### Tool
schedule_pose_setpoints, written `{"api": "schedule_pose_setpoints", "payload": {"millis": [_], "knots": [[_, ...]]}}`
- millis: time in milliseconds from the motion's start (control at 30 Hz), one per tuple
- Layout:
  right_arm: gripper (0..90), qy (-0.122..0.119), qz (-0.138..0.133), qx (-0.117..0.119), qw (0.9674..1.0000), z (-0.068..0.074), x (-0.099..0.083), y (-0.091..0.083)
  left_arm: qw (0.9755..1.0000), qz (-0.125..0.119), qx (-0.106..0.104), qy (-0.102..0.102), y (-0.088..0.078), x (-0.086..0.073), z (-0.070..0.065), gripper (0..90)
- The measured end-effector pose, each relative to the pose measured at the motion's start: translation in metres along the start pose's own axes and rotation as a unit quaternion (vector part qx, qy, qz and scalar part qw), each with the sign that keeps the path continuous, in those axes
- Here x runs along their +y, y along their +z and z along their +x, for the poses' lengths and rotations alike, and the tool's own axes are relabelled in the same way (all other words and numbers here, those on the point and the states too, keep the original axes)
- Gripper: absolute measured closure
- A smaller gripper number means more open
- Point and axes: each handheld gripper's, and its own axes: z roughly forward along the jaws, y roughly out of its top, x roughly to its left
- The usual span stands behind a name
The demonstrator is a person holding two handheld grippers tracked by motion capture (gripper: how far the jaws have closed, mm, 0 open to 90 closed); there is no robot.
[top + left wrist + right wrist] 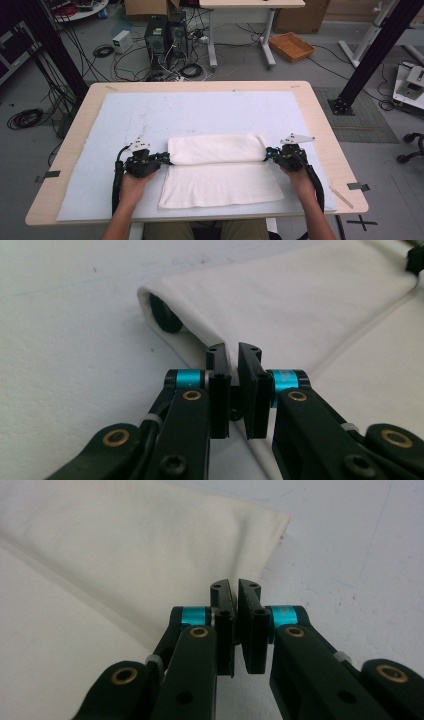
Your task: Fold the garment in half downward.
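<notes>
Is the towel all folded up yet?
Not quite. The far part of the white towel is already folded over toward the person. Now the left tongs and right tongs pinch its fold, one at each end. The near flap still lies flat, so probably another fold.

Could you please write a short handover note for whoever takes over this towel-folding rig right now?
Left hand-held gripper: shut on the white towel at the left end of its fold.
Right hand-held gripper: shut on the towel at the right end of the fold.
The towel lies on the pale mat, near the table's front edge.
Done: the far part is folded over toward the person, forming a puffy fold.
Left, probably: flatten or finish the fold, then release.
</notes>
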Motion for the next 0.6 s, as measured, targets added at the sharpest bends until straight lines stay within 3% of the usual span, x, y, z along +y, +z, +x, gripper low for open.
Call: {"api": "schedule_pose_setpoints", "payload": {"millis": [133,300,600], "knots": [[86.5,-0.014,-0.022,0.007,0.9996,0.005,-0.005,-0.015,0.9994,-0.027,-0.02,0.004,-0.018,-0.003,-0.007,83.2],[86.5,-0.014,-0.044,0.016,0.9988,0.01,-0.015,-0.038,0.998,-0.044,-0.044,0.006,-0.037,-0.013,-0.018,83.2],[86.5,-0.028,-0.058,0.042,0.9971,0.027,-0.036,-0.07,0.9963,-0.047,-0.068,0.022,-0.063,-0.036,-0.038,83.1]]}}
